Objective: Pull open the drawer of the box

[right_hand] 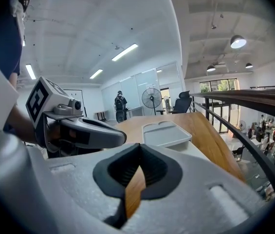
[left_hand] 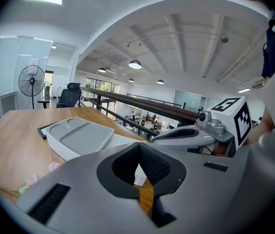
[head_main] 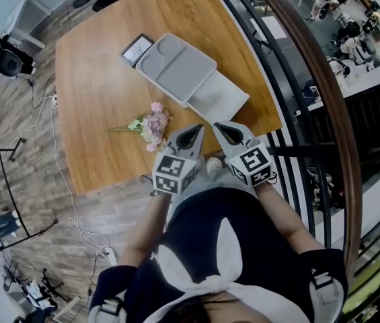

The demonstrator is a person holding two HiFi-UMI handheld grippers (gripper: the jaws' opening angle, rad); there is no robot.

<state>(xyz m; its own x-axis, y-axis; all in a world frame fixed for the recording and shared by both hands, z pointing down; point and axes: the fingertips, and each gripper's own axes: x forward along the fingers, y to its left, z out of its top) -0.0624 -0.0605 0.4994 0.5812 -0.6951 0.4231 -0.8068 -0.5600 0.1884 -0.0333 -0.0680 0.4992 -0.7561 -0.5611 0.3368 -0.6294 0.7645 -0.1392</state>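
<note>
A grey box (head_main: pixel 176 64) with a tray-shaped lid lies on the wooden table (head_main: pixel 95 93). Its pale drawer (head_main: pixel 222 97) sticks out toward the near right edge. My left gripper (head_main: pixel 199 129) and right gripper (head_main: pixel 217 126) hover side by side over the table's near edge, short of the drawer and touching nothing. Both are shut and empty. In the left gripper view, past the left gripper (left_hand: pixel 138 145), the box (left_hand: pixel 79 134) lies ahead on the left and the right gripper (left_hand: pixel 188 134) on the right. In the right gripper view, beyond the right gripper (right_hand: pixel 139 147), sit the box (right_hand: pixel 166 132) and the left gripper (right_hand: pixel 91 130).
A sprig of pink flowers (head_main: pixel 150 125) lies left of the grippers. A dark-framed flat item (head_main: pixel 136 48) sits under the box's far corner. A black railing (head_main: pixel 290 113) runs along the table's right side. A fan (left_hand: pixel 31 82) and an office chair (left_hand: pixel 70 95) stand beyond the far end.
</note>
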